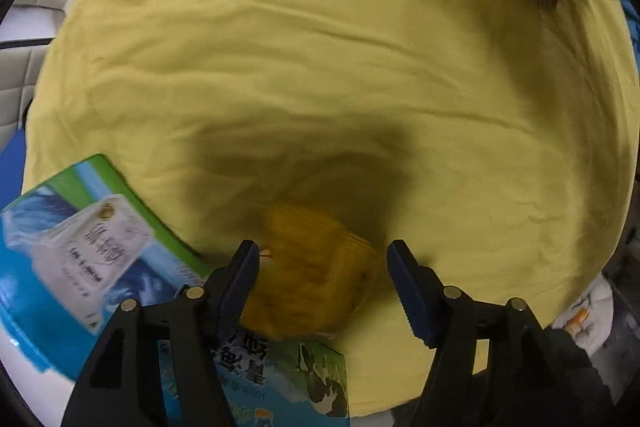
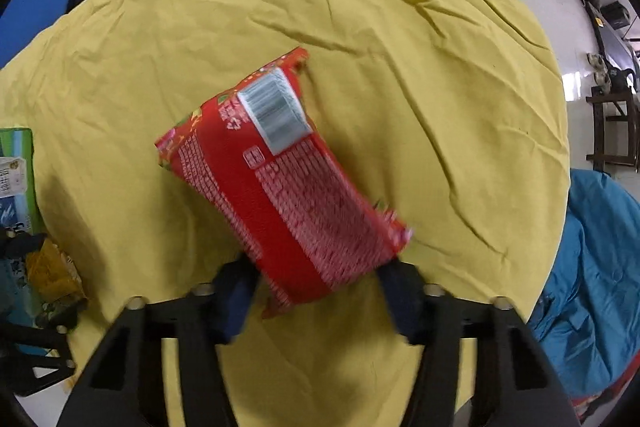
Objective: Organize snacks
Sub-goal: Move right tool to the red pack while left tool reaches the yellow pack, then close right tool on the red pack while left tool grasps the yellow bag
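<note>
While the left tool [image 1: 322, 255] gapes around a yellow packet [image 1: 312, 279], the right tool [image 2: 316, 279] — spread wide — clamps a red bag [image 2: 280, 183].

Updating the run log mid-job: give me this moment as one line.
left gripper: open around yellow snack pack | right gripper: shut on red snack bag | surface: yellow cloth

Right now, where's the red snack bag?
In the right wrist view, the red snack bag sits between the right gripper's fingers, above the yellow cloth.
</note>
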A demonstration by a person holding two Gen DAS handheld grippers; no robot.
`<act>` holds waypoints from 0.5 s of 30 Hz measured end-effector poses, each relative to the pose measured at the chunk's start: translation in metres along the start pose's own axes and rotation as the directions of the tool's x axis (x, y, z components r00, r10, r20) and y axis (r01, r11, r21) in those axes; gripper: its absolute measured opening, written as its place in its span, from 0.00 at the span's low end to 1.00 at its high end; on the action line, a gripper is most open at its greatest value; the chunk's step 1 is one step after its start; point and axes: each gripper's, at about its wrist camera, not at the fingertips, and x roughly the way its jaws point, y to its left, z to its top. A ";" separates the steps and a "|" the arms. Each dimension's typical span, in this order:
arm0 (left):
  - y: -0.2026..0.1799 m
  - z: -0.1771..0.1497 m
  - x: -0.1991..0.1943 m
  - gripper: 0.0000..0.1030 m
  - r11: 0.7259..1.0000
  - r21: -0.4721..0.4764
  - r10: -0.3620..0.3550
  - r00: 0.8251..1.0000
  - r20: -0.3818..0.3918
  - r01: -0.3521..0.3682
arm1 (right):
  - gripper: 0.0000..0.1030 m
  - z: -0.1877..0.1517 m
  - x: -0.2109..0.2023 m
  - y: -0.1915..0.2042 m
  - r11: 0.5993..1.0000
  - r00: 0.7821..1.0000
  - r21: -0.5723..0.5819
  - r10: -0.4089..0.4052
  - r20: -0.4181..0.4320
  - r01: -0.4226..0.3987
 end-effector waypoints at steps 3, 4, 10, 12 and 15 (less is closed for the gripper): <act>-0.006 0.000 0.009 0.63 0.997 0.066 0.051 0.998 -0.026 -0.049 | 0.37 -0.006 -0.004 -0.002 1.000 1.000 -0.019 -0.018 0.001 0.018; -0.008 0.000 0.009 0.63 0.994 0.093 0.058 0.998 -0.035 -0.055 | 0.31 -0.009 -0.004 -0.002 0.999 1.000 -0.028 -0.024 -0.007 0.023; -0.025 -0.010 0.025 0.63 0.981 0.182 0.085 0.990 -0.113 -0.064 | 0.19 -0.017 0.001 -0.005 0.998 0.998 -0.032 -0.051 -0.025 0.051; -0.028 -0.011 0.028 0.63 0.977 0.196 0.113 0.987 -0.115 -0.089 | 0.15 -0.020 -0.001 -0.007 0.998 0.998 -0.021 -0.053 -0.022 0.052; -0.039 -0.013 0.027 0.63 0.976 0.201 0.108 0.988 -0.112 -0.084 | 0.14 -0.029 -0.006 -0.013 0.999 0.999 -0.036 -0.037 -0.027 0.036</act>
